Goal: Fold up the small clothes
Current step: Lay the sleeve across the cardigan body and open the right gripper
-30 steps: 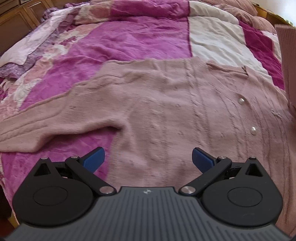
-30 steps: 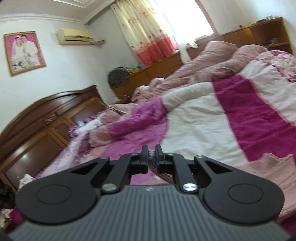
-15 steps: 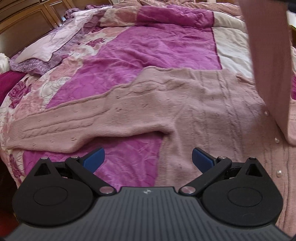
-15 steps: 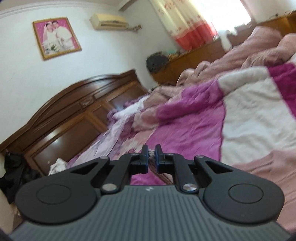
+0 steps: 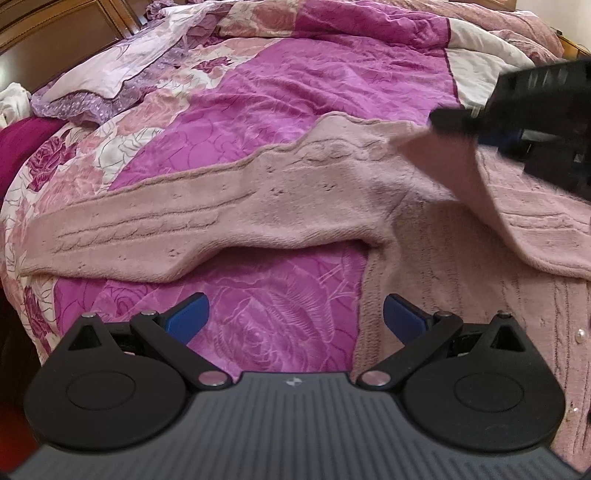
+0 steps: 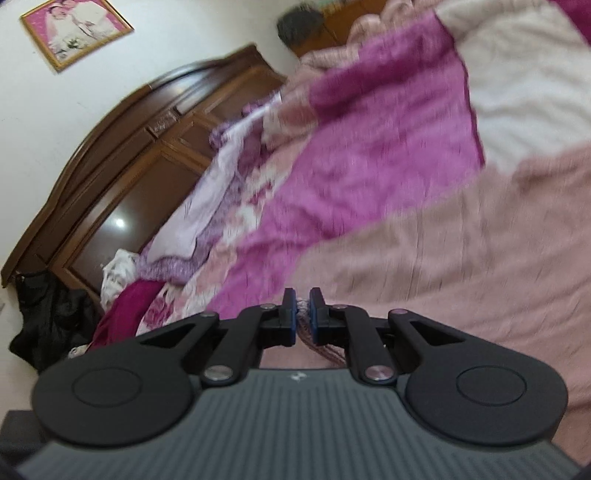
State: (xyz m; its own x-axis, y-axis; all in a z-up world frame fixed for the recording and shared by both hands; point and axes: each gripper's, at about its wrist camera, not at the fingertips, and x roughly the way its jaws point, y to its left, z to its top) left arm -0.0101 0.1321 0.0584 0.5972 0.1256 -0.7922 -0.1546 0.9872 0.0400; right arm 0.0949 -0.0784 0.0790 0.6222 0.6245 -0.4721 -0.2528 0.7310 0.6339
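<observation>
Folding just beginning — pink cardigan (image 5: 424,236) lying spread on the bed (image 5: 280,92), right gripper (image 6: 303,314) pinching 1 sleeve (image 5: 476,192) over the body. Left gripper (image 5: 293,314) hovering with fingers wide apart, holding nothing — other sleeve (image 5: 155,229) and body folds remaining.

Black tool (image 5: 295,314), blue fingertips (image 5: 186,314)

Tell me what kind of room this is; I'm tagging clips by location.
Most likely a home bedroom: a bed under a magenta floral quilt, a carved wooden headboard, and a framed portrait on the wall.
</observation>
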